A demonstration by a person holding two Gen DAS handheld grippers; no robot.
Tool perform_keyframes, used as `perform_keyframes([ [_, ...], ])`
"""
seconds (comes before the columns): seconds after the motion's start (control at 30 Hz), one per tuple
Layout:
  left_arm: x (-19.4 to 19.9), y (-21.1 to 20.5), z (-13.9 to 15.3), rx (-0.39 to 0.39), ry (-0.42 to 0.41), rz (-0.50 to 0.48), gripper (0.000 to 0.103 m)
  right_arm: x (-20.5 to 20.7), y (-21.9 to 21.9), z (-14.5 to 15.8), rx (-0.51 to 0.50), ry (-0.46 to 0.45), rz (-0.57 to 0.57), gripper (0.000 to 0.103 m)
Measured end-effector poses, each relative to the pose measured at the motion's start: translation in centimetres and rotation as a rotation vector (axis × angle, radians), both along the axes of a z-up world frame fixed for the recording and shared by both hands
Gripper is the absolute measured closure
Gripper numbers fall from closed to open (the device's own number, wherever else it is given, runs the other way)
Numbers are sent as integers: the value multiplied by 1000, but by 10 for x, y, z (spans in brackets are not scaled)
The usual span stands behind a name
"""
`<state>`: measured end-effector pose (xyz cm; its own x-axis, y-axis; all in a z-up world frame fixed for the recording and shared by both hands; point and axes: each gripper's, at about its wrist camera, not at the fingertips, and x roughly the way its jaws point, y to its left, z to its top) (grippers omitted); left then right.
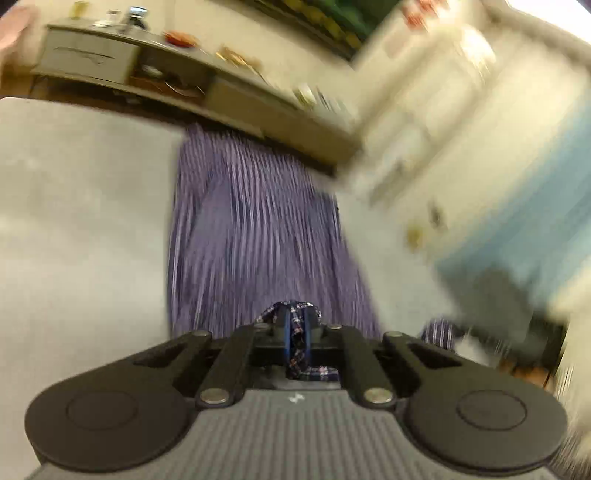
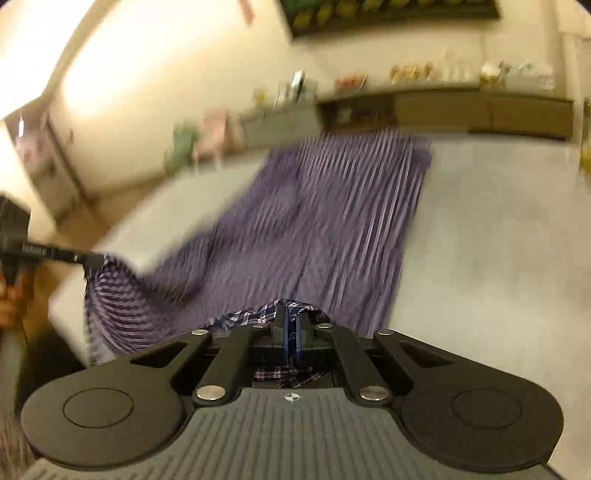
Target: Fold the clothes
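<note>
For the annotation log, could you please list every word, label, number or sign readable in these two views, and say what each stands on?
No text can be read in either view.
Left gripper: a line of small white print on its side, too blurred to read.
Right gripper: only a small white compass-like mark on its grey body, no letters.
Shelf items and the wall picture: too blurred to show any lettering.
</note>
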<state>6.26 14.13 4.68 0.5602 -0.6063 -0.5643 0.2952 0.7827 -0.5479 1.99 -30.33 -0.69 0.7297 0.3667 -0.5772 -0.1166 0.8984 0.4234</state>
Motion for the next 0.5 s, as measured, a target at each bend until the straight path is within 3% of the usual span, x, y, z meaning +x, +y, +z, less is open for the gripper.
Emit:
perform_keyframes([
  [0.1, 94, -5, -19, 15, 80, 158, 95, 36, -15, 15, 47, -36, -32, 100],
  [0.17, 129, -7, -44, 48, 154, 199, 89, 74, -28, -1, 109, 28, -108, 95],
  [0.23, 125, 3, -55, 16, 172, 267, 74, 93, -42, -25, 180, 110, -198, 65],
  [0.27, 109, 10, -57, -1, 138, 264, 69, 81, -47, -28, 211, 84, -223, 61],
  [0.3, 93, 17, -59, -19, 101, 259, 55, 68, -52, -31, 243, 58, -248, 55],
  [0.33, 78, 19, -65, 20, 77, 256, 46, 55, -53, -34, 257, 36, -255, 48],
  [0.43, 50, 11, -89, 160, 68, 232, 43, 10, -38, -42, 211, -6, -174, 43],
  [0.5, 46, -5, -109, 194, 97, 176, 43, -5, -20, -48, 152, -25, -87, 41],
])
